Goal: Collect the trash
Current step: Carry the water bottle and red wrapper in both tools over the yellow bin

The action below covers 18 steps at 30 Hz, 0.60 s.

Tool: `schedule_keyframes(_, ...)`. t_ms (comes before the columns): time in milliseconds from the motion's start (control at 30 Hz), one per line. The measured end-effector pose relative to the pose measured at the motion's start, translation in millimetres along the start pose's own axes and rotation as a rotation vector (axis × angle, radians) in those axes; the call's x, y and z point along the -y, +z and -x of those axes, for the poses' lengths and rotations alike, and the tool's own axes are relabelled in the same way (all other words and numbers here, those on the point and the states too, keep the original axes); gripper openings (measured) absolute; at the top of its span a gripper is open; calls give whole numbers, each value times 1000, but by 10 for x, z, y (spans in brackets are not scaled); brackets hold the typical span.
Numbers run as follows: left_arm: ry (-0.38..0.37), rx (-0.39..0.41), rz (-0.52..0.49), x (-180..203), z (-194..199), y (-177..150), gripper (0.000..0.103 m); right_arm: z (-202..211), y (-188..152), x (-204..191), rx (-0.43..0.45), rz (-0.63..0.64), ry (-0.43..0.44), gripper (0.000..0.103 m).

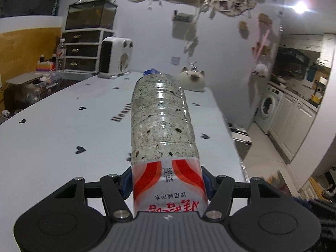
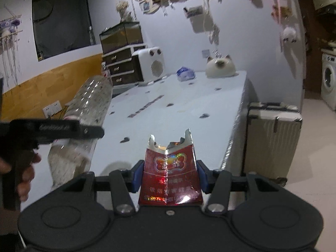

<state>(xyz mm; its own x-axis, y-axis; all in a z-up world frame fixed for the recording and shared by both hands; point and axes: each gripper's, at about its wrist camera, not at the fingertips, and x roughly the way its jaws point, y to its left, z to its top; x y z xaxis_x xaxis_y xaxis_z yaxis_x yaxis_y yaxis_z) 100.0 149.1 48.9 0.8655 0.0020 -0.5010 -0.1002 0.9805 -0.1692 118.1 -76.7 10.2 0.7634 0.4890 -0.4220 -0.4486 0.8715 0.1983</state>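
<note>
Possibly unstable: the left tool (image 1: 166, 180) clamped a clear, ribbed plastic bottle (image 1: 161, 115) by its base; the right tool (image 2: 167, 175) pinched a torn red cigarette pack (image 2: 170, 176); either could slip over the white desk (image 1: 52, 130).

We see a long white surface (image 2: 189, 109) dotted with small dark hearts. At its far end stand a white heater (image 2: 150, 65), beside it a dark drawer unit (image 2: 119, 67) with a glass tank (image 2: 121, 34) on top. Right of the surface stands a pale suitcase (image 2: 273, 138); beyond that, a washing machine (image 1: 267, 107).
</note>
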Motion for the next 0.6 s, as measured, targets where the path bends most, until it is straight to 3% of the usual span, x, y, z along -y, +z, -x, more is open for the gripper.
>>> schedule_keyframes(267,-57,26,-37,464,310,-232,62,452,-7,231,66,-23,-54,52)
schedule_keyframes(600,-150,6,-105,1195,365,-525,62,960,-182,726,102,-75,-181,52)
